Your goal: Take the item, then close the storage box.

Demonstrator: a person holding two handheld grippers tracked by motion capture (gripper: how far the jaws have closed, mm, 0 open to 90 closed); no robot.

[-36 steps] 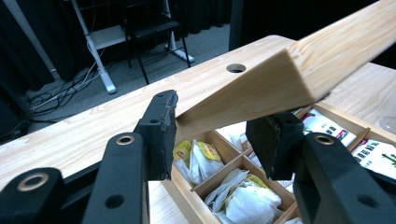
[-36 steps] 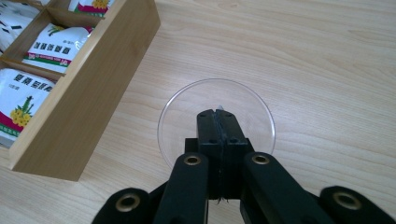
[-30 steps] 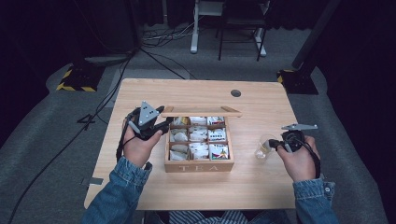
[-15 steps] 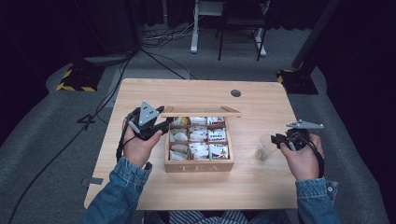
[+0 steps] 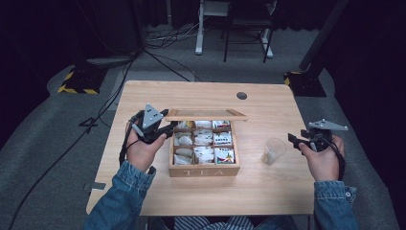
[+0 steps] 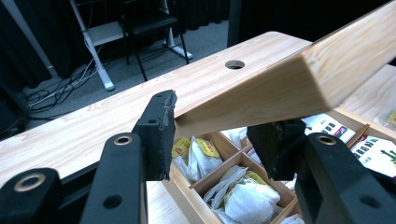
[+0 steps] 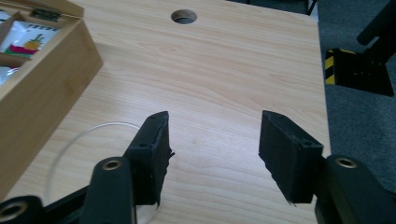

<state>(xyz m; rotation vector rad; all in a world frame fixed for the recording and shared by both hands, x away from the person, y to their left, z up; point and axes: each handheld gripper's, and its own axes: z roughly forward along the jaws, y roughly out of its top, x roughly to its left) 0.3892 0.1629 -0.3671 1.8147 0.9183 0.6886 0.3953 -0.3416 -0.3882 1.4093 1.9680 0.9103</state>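
A wooden tea box (image 5: 203, 171) with several compartments of tea bags (image 5: 203, 139) stands mid-table. Its lid (image 5: 206, 114) is raised, and my left gripper (image 5: 168, 128) is shut on the lid's left end. In the left gripper view the lid (image 6: 299, 79) passes between the pads (image 6: 161, 135). A clear plastic cup (image 5: 273, 151) stands upright to the right of the box. To the right of the cup, and apart from it, is my right gripper (image 5: 293, 140). Its jaws have just been opening and nothing is between them (image 7: 212, 149). The cup's rim (image 7: 70, 154) lies left of them.
A round cable hole (image 5: 242, 95) sits near the table's far edge. The table's right edge (image 5: 306, 158) is close beside my right hand. Beyond the table, desk legs, cables and a yellow-black striped base (image 5: 76, 84) stand on the floor.
My right gripper let go of the cup, opened, and drew away to the right; the cup stays standing. My left gripper still holds the lid up.
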